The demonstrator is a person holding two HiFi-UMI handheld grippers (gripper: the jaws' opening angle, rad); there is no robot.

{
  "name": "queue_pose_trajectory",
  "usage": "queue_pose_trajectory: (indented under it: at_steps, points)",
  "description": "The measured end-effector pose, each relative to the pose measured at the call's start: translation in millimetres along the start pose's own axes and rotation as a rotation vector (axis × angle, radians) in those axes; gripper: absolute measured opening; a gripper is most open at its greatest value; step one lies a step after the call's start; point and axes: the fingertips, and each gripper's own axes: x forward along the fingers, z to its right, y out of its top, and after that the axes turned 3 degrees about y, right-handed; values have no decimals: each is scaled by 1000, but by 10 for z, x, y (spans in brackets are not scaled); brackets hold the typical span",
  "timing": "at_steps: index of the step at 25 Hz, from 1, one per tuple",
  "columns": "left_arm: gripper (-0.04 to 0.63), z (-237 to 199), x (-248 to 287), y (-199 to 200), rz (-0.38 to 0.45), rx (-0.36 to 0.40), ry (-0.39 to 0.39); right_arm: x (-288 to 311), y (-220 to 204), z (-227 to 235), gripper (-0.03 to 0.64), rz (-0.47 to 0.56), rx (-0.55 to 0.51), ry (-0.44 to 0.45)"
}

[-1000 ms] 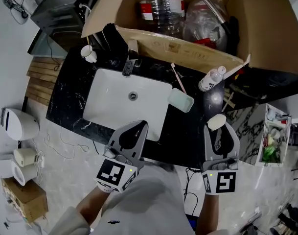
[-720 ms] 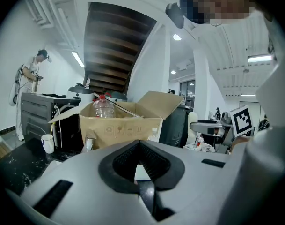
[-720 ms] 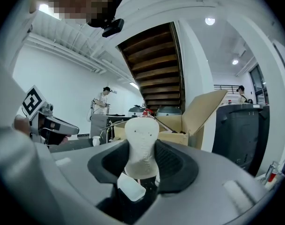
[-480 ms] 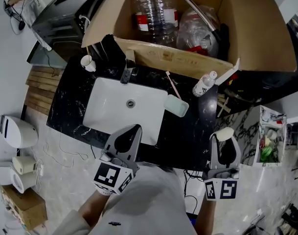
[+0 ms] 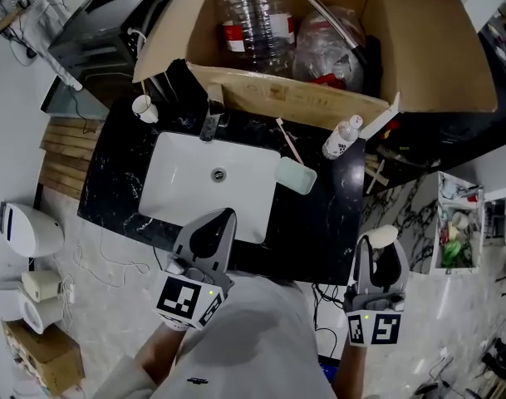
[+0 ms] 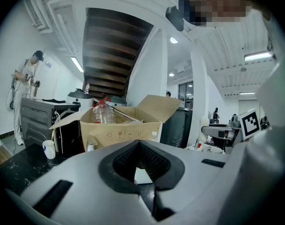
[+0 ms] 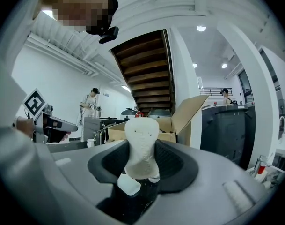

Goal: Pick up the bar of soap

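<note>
Bar of soap (image 7: 141, 146) clamped in right hand-held gripper (image 7: 141, 172).

You stand at a black marble counter (image 5: 319, 223) with an inset white sink (image 5: 182, 194), on a pale marbled floor (image 5: 111, 298). Wooden slats (image 5: 70, 144) lie to the left. Beyond: white walls (image 7: 62, 83), a dark staircase underside (image 6: 114, 50), strip ceiling lights (image 6: 259, 56). White appliance (image 5: 24, 227) at lower left, possibly a heater.
</note>
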Motion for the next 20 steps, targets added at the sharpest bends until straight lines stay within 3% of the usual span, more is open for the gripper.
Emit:
queue_pose_trajectory:
  at_steps: [10, 20]
  points:
    - [0, -51, -50, 113, 48, 6, 20, 31, -101, -245, 186, -21, -24, 63]
    - [0, -70, -80, 126, 34, 19, 26, 170, -133, -346, 186, -26, 5, 104]
